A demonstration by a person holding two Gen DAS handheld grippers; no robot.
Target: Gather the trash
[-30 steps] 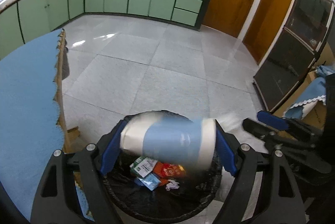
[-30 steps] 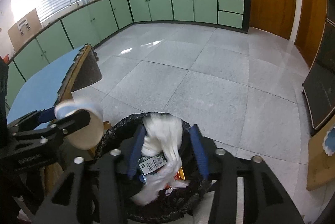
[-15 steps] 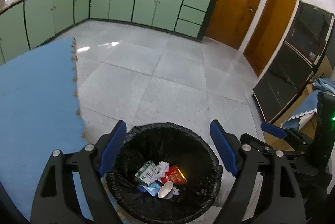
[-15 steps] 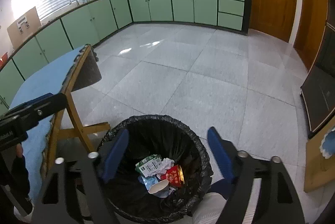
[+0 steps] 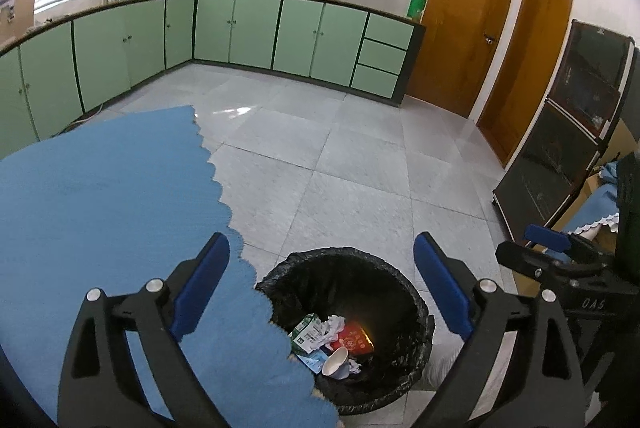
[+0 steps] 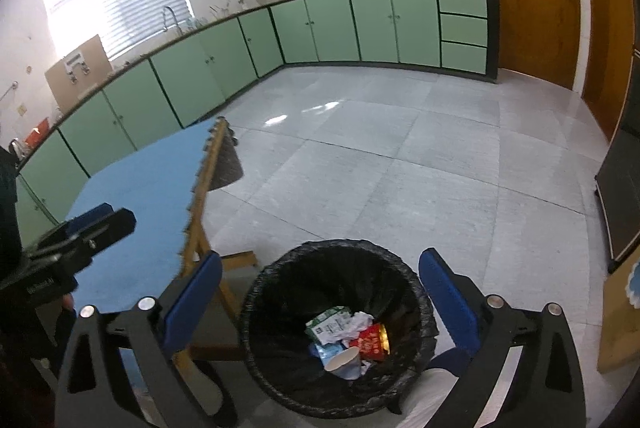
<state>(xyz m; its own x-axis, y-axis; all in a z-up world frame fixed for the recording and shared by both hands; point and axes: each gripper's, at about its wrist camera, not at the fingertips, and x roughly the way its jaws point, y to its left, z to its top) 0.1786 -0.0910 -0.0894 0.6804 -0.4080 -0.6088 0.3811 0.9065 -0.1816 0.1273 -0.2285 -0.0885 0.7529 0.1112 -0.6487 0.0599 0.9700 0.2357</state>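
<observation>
Paper and thin card fill the bottom of the black-lined bin: a cup, carton and red packet, all seemingly light and crushable, best pinched at a rim or edge. The bin stands on the floor beside the blue tabletop's scalloped edge. Left gripper and right gripper have just been opening and stand wide above it, nothing between them.

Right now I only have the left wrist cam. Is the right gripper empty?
Observer: Yes. The right gripper is open with nothing between its fingers; its jaws have just been opening.
Operator: The cloth hides the bin's left rim for me. Anything there?
Observer: A wooden table leg stands close beside the bin on that side. I cannot tell whether they touch.
</observation>
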